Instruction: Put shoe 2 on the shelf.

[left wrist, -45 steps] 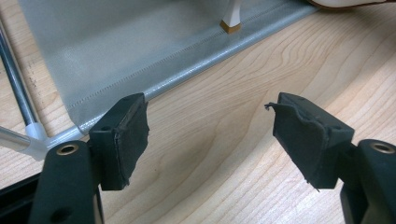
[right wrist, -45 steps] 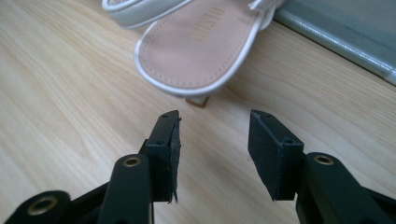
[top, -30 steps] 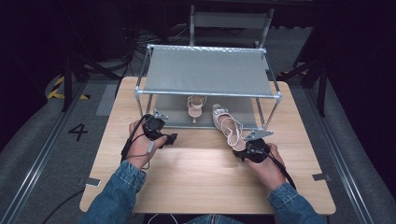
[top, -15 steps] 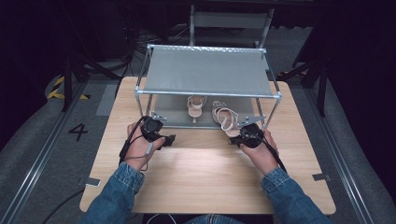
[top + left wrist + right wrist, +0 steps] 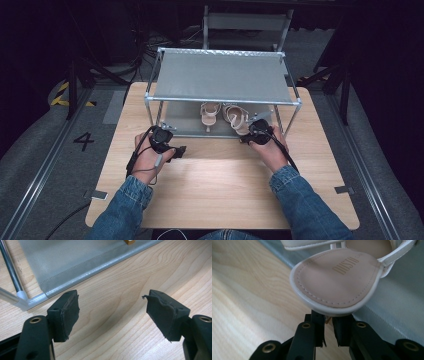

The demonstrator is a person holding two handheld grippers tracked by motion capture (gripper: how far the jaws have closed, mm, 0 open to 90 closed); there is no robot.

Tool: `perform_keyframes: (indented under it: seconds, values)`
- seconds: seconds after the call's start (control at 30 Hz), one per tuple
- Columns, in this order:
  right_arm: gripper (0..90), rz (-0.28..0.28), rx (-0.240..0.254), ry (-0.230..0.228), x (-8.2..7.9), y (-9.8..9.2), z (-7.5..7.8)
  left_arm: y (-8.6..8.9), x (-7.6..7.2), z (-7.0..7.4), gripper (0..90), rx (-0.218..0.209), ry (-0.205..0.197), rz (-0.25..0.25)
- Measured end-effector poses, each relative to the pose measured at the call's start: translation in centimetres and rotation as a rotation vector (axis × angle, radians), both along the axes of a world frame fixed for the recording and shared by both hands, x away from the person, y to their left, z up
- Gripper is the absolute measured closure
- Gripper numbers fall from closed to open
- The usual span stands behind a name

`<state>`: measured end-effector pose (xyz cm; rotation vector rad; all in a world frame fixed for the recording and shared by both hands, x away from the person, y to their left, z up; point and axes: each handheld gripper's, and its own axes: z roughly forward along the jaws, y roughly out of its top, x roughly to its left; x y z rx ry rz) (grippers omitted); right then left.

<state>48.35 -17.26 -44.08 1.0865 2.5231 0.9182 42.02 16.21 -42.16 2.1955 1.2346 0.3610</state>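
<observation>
i hold the right gripper (image 5: 248,134) at the front edge of the shoe rack (image 5: 222,100), and its jaws are clenched on the heel of the right sandal (image 5: 236,119): in the right gripper view the two black pads pinch a tan block just under the rim of that sandal's (image 5: 335,282) sole, with the insole and its stamped brand facing up at twelve o'clock. i grip there, i think, because the heel is the one narrow, stiff part the pads can close on, and it lets me steer the shoe from behind while the toe leads into the rack. the sandal sits on the rack's lower grey shelf (image 5: 185,120), under the top shelf, at about one o'clock from my right hand (image 5: 267,147), with its heel end reaching back to the front edge. the left sandal (image 5: 210,113) already stands on that shelf just beside it, at nine o'clock, toes pointing away from me, so i judge i am setting the pair side by side. my left gripper (image 5: 179,151) rests on the wooden table (image 5: 220,190) near the rack's front left corner, jaws spread wide with only bare wood between them in the left gripper view (image 5: 112,312), waiting out of the way.
</observation>
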Motion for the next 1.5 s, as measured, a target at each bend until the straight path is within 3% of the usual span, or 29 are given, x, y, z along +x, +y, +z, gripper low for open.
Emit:
perform_keyframes:
  seconds: [0.17, 0.63, 0.9, 1.07, 1.13, 1.27, 1.43, 1.5]
  values:
    - [80.3, -0.003, 0.019, -0.024, 0.9, 1.0, -0.2, 0.0, 0.2, 0.1, 26.8, 0.002, -0.004, -0.014]
    - [80.7, -0.002, 0.092, -0.028, 2.9, 4.1, -1.2, 0.0, 0.0, 0.0, 26.6, -0.001, 0.003, -0.017]
    - [80.6, -0.004, 0.116, -0.051, 3.9, 5.2, -2.2, 0.7, -0.3, 0.0, 26.5, 0.002, 0.003, -0.005]
    - [80.5, -0.002, 0.105, -0.058, 3.9, 5.3, -2.2, 0.7, -0.2, -0.1, 26.5, -0.003, 0.006, -0.004]
    - [74.4, -0.017, 0.089, -0.073, 3.9, 5.3, -2.2, 0.7, -0.1, -0.1, 26.5, 0.003, 0.005, -0.010]
    - [59.8, -0.009, 0.121, -0.071, 3.4, 5.0, -1.7, 0.5, 0.2, -0.1, 26.4, -0.003, 0.005, -0.016]
    - [55.9, -0.022, 0.140, -0.077, 2.5, 4.0, -0.7, 0.2, 0.4, -0.1, 26.4, -0.009, 0.009, -0.019]
    - [55.0, -0.030, 0.174, -0.072, 1.9, 3.2, -0.2, 0.2, 0.4, -0.1, 26.4, -0.005, 0.004, -0.026]
